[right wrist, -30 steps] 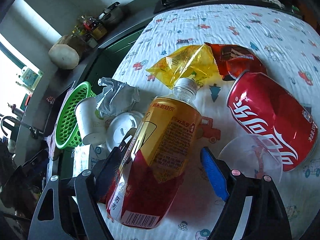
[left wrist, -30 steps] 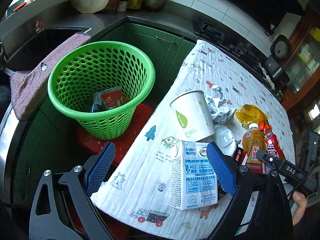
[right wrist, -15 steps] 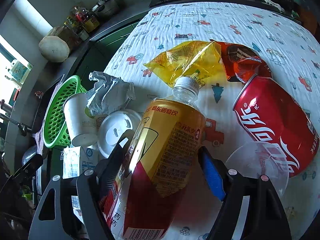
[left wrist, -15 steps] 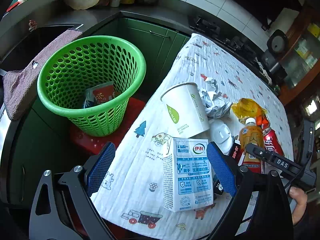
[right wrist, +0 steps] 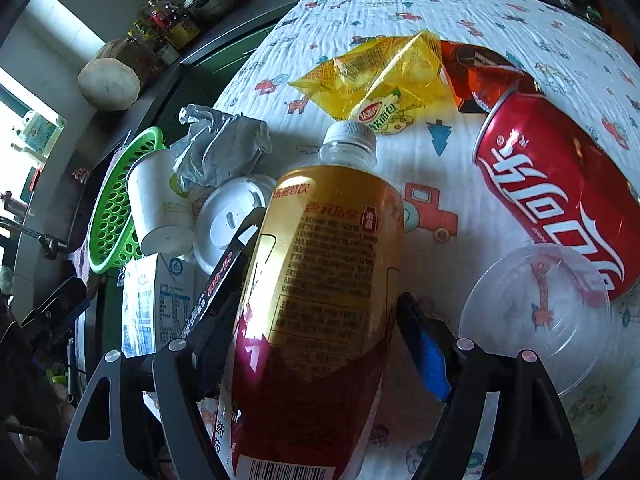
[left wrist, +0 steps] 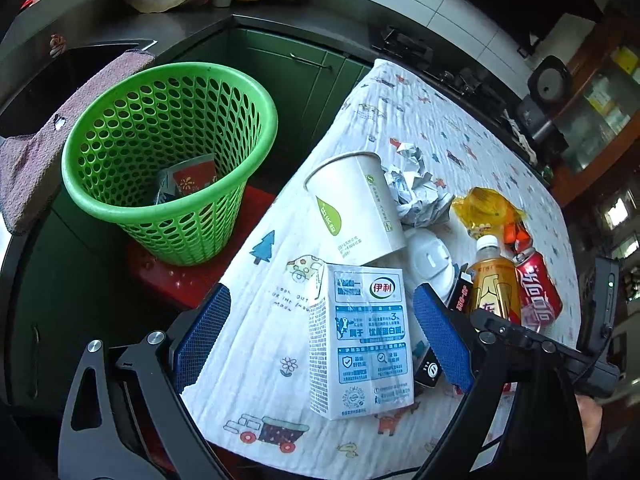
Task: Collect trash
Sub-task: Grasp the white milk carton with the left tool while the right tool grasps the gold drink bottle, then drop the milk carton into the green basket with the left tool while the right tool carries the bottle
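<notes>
Straddling the milk carton (left wrist: 360, 340) with my left hand-held gripper (left wrist: 320, 336) spread, right hand-held gripper (right wrist: 320, 344) clamped on the tea bottle (right wrist: 320, 280), I am readying both for the green basket (left wrist: 168, 152).

Daylight is being cast from a window (right wrist: 24, 136) at the left; glare is being thrown off the bottle (right wrist: 320, 280) and can (right wrist: 560, 196). Edges are being bent and darkened by fisheye distortion; corners are being lost to black.

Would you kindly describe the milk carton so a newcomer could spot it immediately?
Start at the green basket beside the cartoon-print tablecloth. At the cloth's near edge, just in front of the tipped paper cup, stands the milk carton. It alone is a white-and-blue box standing upright.
</notes>
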Available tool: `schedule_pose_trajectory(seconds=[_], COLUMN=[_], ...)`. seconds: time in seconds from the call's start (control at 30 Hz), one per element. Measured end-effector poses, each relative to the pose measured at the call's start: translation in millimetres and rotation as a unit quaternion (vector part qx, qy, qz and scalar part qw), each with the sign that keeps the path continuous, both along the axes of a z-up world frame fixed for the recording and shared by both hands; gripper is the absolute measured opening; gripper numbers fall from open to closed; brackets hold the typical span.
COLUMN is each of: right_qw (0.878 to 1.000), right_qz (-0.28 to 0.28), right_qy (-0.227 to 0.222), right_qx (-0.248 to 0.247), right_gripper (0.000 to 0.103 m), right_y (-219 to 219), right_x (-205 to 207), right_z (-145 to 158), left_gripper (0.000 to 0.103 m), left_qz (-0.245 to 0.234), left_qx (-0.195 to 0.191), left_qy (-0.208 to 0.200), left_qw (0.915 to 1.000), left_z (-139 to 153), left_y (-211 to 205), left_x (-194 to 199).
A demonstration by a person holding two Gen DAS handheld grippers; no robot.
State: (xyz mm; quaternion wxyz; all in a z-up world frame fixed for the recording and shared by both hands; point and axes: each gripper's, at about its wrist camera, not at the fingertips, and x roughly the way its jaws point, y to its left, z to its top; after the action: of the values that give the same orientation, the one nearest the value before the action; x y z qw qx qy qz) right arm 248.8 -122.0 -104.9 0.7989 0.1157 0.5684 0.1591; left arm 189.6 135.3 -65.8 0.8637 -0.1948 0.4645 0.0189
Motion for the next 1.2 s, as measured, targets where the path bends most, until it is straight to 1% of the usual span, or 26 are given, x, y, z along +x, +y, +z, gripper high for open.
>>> schedule_pose_trajectory(seconds=[0.1, 0.2, 0.33, 0.5, 0.57, 0.73, 0.83, 0.9, 0.97, 1.0, 1.2], right_qw=[1.0, 1.0, 0.999, 0.996, 0.995, 0.994, 0.993, 0.992, 0.992, 0.992, 0.991], right_qz=[-0.001, 0.005, 0.013, 0.025, 0.027, 0.025, 0.028, 0.031, 0.034, 0.035, 0.048], right_qy=[-0.005, -0.019, -0.043, -0.073, -0.08, -0.094, -0.104, -0.109, -0.112, -0.114, -0.121], right_qx=[0.013, -0.003, -0.029, -0.052, -0.052, -0.052, -0.051, -0.051, -0.049, -0.048, -0.035], right_gripper=[0.066, 0.066, 0.065, 0.064, 0.064, 0.064, 0.064, 0.064, 0.064, 0.064, 0.064], right_y=[-4.5, -7.8, -14.1, -20.5, -24.5, -30.6, -31.4, -31.5, -31.1, -31.0, -27.6], right_x=[-4.7, -10.1, -21.5, -38.0, -43.5, -50.9, -55.4, -56.5, -58.8, -59.4, -60.3], right_z=[1.1, 4.2, 8.1, 15.6, 19.0, 27.3, 33.0, 36.8, 39.6, 41.2, 50.1], left_gripper=[0.092, 0.092, 0.092, 0.092, 0.092, 0.091, 0.09, 0.086, 0.071, 0.069, 0.068], left_qz=[-0.004, -0.012, -0.021, -0.024, -0.025, -0.035, -0.035, -0.036, -0.042, -0.042, -0.049], left_qx=[-0.001, -0.005, 0.0, 0.027, 0.041, 0.057, 0.05, 0.054, 0.052, 0.049, 0.047], left_qy=[0.007, 0.015, 0.026, 0.046, 0.054, 0.072, 0.077, 0.077, 0.082, 0.085, 0.069], left_qw=[1.0, 0.9998, 0.9994, 0.9983, 0.9974, 0.9952, 0.9952, 0.9949, 0.9944, 0.9943, 0.9953], left_z=[-4.3, -8.7, -14.6, -25.0, -29.4, -38.6, -42.4, -42.9, -44.8, -46.2, -39.6], left_y=[-4.3, -9.7, -21.1, -34.3, -39.5, -49.8, -51.1, -52.9, -54.1, -53.9, -53.4], left_x=[0.7, 1.9, 5.9, 14.0, 17.1, 23.9, 25.4, 25.5, 26.4, 26.5, 18.3])
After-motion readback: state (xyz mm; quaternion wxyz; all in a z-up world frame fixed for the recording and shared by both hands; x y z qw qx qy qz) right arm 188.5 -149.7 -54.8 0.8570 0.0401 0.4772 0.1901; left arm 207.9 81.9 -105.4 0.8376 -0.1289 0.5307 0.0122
